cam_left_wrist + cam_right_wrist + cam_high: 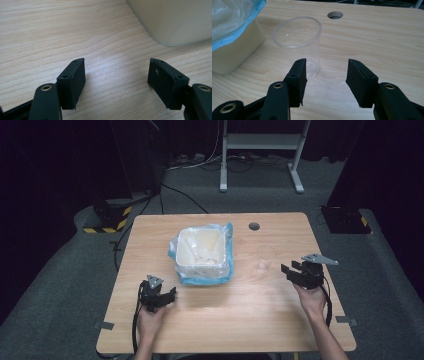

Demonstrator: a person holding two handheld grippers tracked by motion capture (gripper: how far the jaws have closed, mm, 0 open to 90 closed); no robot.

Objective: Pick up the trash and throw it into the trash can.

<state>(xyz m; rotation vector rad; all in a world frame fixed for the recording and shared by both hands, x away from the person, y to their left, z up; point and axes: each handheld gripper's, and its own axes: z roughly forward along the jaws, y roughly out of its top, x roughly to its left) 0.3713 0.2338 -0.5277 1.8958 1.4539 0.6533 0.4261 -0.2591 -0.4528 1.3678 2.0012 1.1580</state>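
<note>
- A pale wooden desk (225, 320) stands on grey carpet, with a small round hole (254, 226) near its far edge.
- Around the middle of the desk, towards the far side, sits a cream square bin (202, 251) lined with a blue-edged plastic bag (227, 240) that spills over its rim.
- A clear plastic cup (266, 257) stands upright to the right of the bin, apart from it and open end up; it looks empty.
- The left gripper (159, 296) rests low on the desk near the person's side, in front of the bin's near left corner. Its jaws are spread wide with nothing but bare wood between them, and in the left gripper view the bin's rounded corner (172, 22) sits just ahead and to the right.
- The right gripper (302, 271) is held over the right part of the desk, just to the right of the cup. Its jaws are also spread apart and empty.
- In the right gripper view the cup (298, 42) stands just beyond the left jaw, not between the two and not pinched.
- Beyond the desk are the white legs of a stand (260, 150) and some cables on the floor (200, 162).
</note>
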